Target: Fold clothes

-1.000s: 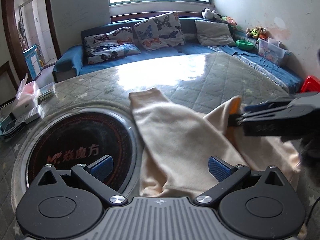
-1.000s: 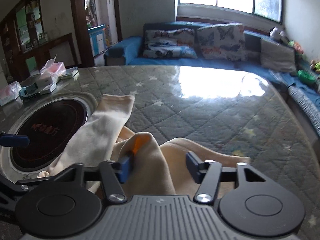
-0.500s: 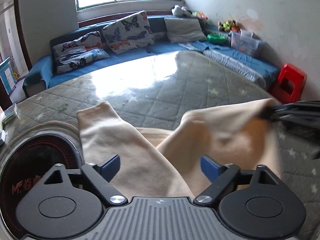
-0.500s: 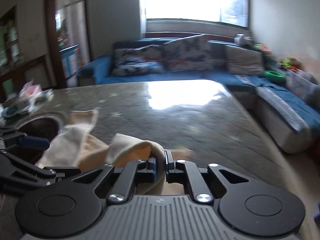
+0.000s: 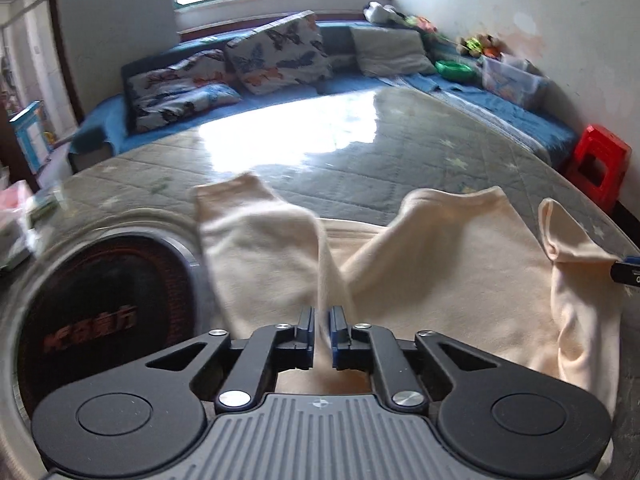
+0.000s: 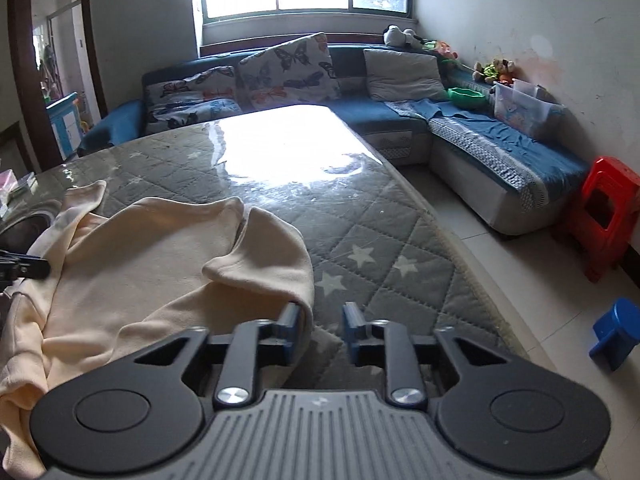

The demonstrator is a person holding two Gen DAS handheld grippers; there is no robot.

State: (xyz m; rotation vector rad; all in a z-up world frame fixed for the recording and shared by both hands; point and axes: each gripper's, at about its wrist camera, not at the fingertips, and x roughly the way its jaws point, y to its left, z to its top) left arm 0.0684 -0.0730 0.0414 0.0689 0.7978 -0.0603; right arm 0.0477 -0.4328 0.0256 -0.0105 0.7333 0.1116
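Note:
A cream sweater (image 5: 440, 280) lies spread on the grey quilted table cover (image 5: 360, 168). My left gripper (image 5: 322, 332) is shut on a fold of the sweater near its left sleeve (image 5: 248, 232). My right gripper (image 6: 320, 326) is open, the sweater's right sleeve (image 6: 276, 256) lying against its left finger and not pinched. The sweater also shows in the right wrist view (image 6: 140, 264). The tip of the right gripper shows at the far right edge of the left wrist view (image 5: 626, 270).
A round black cooktop (image 5: 104, 300) is set in the table at left. Boxes and packets (image 5: 24, 216) sit at the table's left edge. A blue sofa (image 6: 480, 136) runs behind and right. A red stool (image 6: 604, 212) and a blue stool (image 6: 618, 332) stand on the floor.
My left gripper has closed on the sweater. My right gripper pulled the right sleeve out to the right, then opened and let it go; the sweater now lies wider.

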